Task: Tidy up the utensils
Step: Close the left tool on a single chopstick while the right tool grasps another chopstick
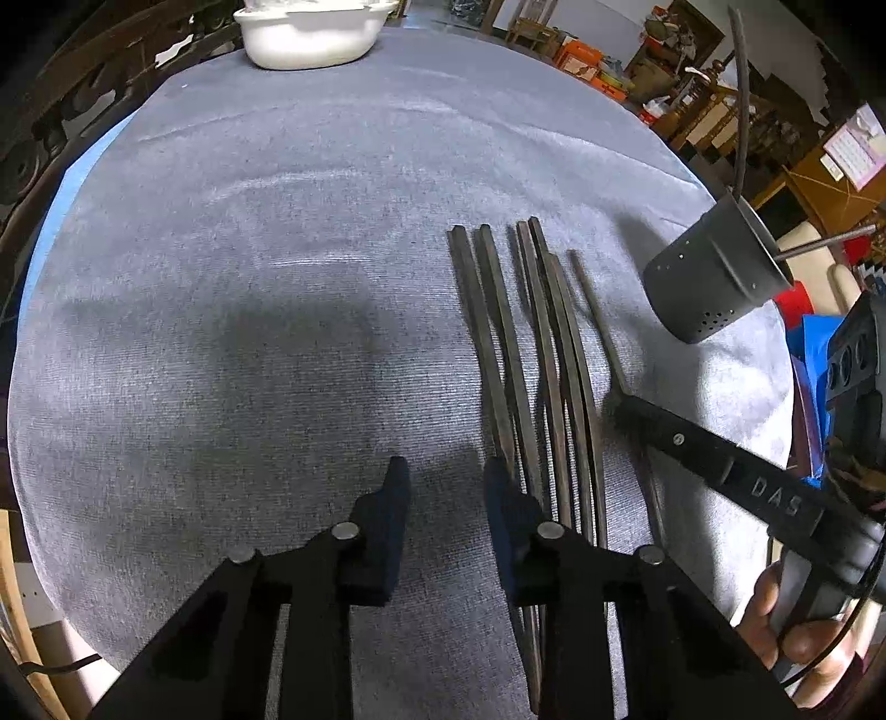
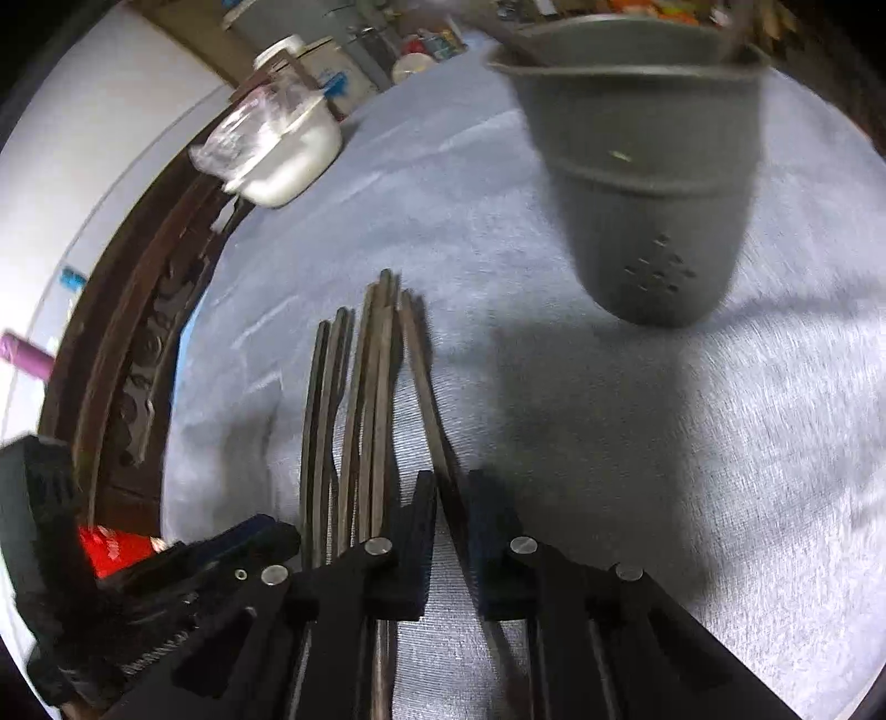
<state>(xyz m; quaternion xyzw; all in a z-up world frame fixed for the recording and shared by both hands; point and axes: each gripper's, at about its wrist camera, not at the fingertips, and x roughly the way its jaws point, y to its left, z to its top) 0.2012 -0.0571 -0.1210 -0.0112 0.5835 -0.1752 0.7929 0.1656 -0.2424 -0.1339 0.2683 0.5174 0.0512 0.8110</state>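
- Chopsticks (image 1: 531,354), dark ones, lie side by side on the grey cloth of the desk (image 1: 277,277), just beside the grey holder (image 1: 714,271).
- Left gripper (image 1: 446,487) is at the near end of the chopsticks, released, with only cloth between its jaws.
- Right gripper (image 2: 451,498) is clenched on one chopstick (image 2: 421,354), the one nearest the holder.
- White dish (image 1: 310,33) stands well apart from the chopsticks, at the far edge.
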